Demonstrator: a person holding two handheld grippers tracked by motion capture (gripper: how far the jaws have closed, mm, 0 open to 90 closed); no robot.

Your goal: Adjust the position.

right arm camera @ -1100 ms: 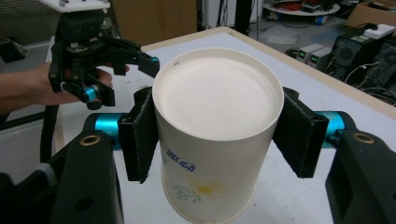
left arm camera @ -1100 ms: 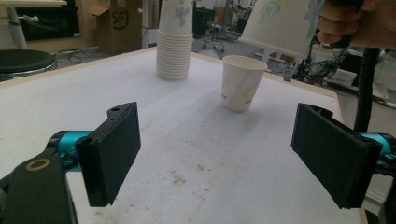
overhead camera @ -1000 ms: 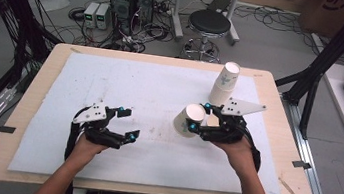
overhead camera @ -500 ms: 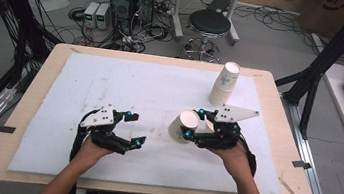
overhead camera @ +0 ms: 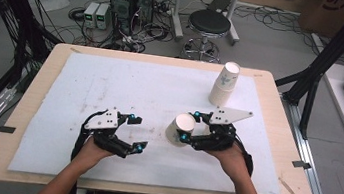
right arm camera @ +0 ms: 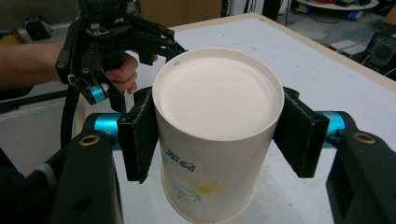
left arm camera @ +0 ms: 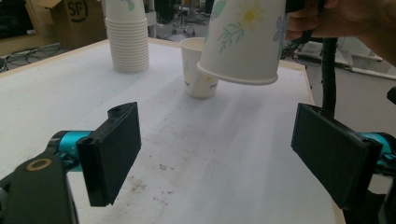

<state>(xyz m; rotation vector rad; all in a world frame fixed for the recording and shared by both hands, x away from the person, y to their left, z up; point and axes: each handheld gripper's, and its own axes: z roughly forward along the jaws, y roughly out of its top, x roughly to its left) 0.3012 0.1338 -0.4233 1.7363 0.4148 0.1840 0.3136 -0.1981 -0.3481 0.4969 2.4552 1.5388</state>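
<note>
Evidently the right gripper point(overhead camera: 190, 126) clamps the paper cup point(right arm camera: 212, 135), its rim cut off below, while left jaws gape wide.

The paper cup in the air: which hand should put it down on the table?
Right, probably. The right tool already clamps the paper cup above the white mat. The left tool is open, holding nothing, off to the side.

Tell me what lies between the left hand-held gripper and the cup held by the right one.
Bare white mat, lightly stained, in the high view, between left hand-held gripper and paper cup.
</note>
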